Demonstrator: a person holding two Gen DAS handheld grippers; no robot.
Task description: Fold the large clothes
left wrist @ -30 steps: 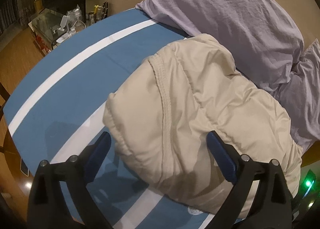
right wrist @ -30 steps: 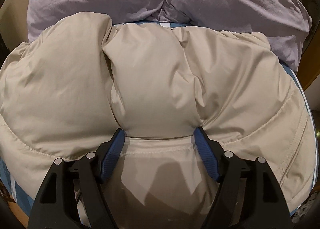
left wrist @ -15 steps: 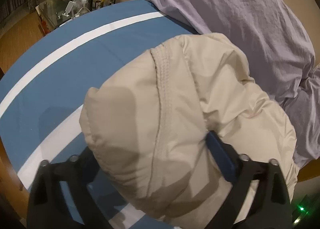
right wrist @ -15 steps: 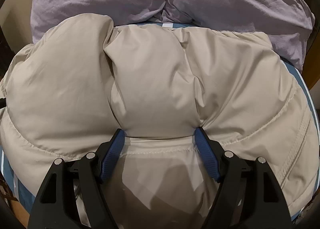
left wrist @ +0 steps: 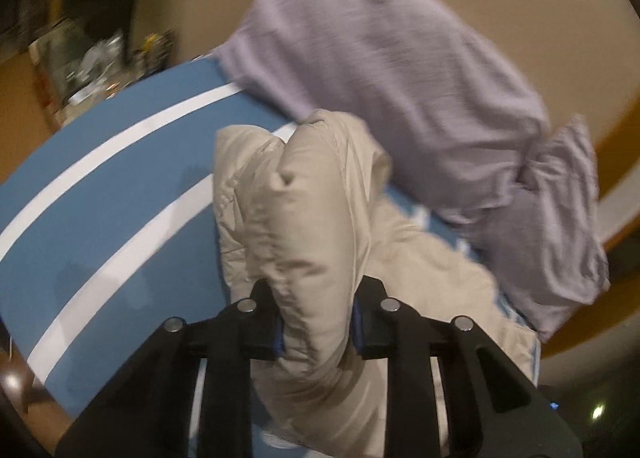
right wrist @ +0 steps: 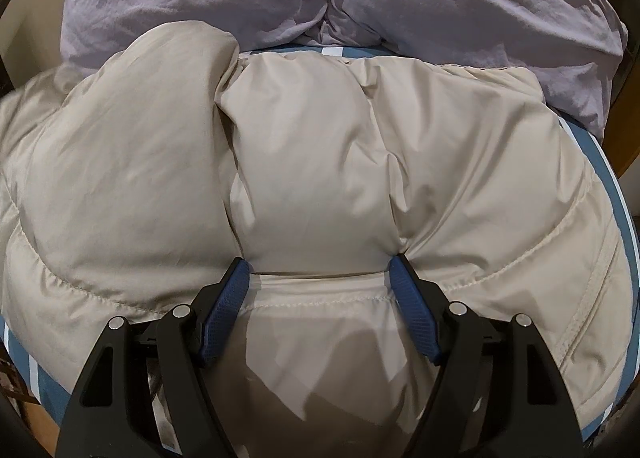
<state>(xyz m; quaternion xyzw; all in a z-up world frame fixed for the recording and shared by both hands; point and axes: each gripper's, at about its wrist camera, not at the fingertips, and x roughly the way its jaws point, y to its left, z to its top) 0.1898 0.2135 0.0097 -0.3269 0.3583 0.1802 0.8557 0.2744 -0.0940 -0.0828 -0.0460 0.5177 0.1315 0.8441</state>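
While the right tool (right wrist: 320, 278), pads spread, pins the beige puffer jacket (right wrist: 312, 162) on the striped blue bed (left wrist: 120, 178), the left tool (left wrist: 318, 328) has just clamped a bunched edge. That pinch lets it lift the edge, likely for folding over.

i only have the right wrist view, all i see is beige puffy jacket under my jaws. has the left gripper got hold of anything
observer: Yes. The left gripper has just been closing its jaws, and they pinch a bunched fold of the beige puffy jacket between the pads.
operator: is that fold lying flat or lifted
observer: Lifted. It stands raised above the blue bedcover with white stripes, which lies bare to its left.
operator: anything past the bed on that side
observer: A small cluttered table stands past the bed's far left corner. The blur hides what is on it.
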